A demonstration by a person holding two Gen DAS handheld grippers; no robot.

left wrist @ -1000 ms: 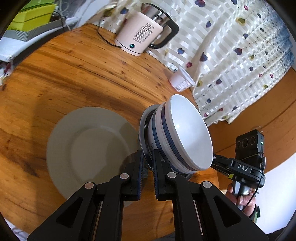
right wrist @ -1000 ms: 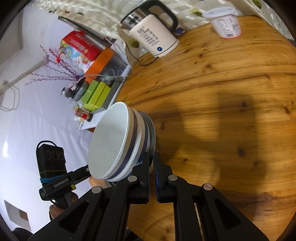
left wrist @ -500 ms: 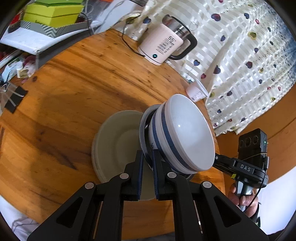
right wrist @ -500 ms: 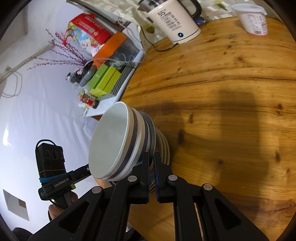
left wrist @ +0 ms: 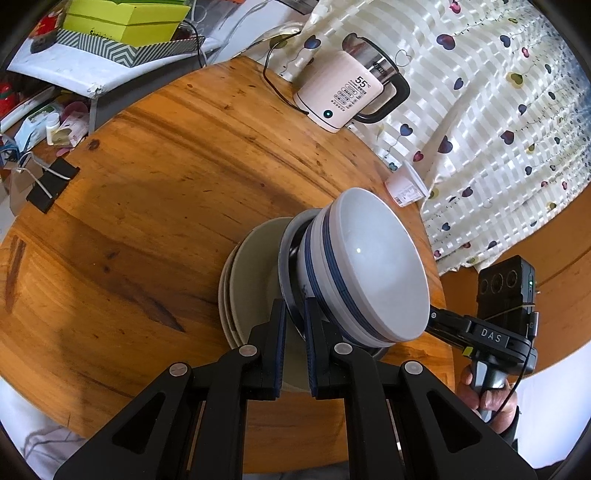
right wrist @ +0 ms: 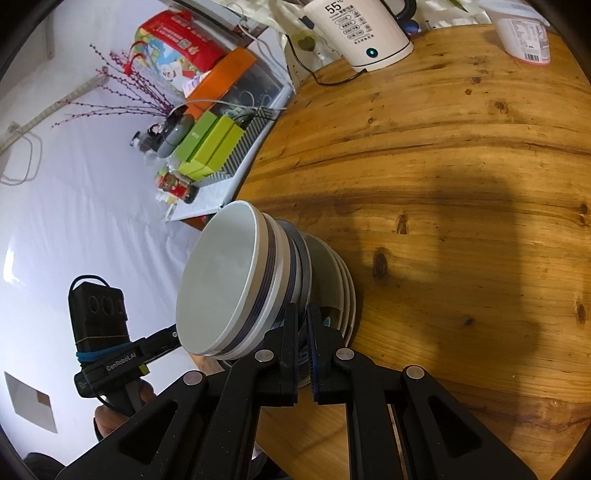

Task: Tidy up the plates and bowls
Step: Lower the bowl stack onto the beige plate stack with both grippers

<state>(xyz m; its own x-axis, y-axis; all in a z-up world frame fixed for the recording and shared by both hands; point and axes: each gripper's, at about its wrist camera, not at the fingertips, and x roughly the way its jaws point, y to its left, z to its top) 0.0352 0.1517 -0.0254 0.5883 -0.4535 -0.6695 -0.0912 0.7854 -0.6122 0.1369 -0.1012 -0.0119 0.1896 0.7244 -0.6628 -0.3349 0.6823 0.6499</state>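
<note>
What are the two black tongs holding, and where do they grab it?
Both tongs, left and right, pinch opposite rim edges of a dark plate carrying stacked white blue-banded bowls, above the pale plates.

Kettle [left wrist: 343, 99], yogurt cup [left wrist: 406, 184], green boxes [left wrist: 122, 18], wooden table [left wrist: 166, 184].

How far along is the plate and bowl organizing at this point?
Done: the bowls are nested on a dark-rimmed plate, and pale plates are stacked on the wooden table. In hand: the left gripper and right gripper each clamp the dark-rimmed plate's rim, carrying it above that stack. Left: lowering the load onto the stack and letting go.
</note>
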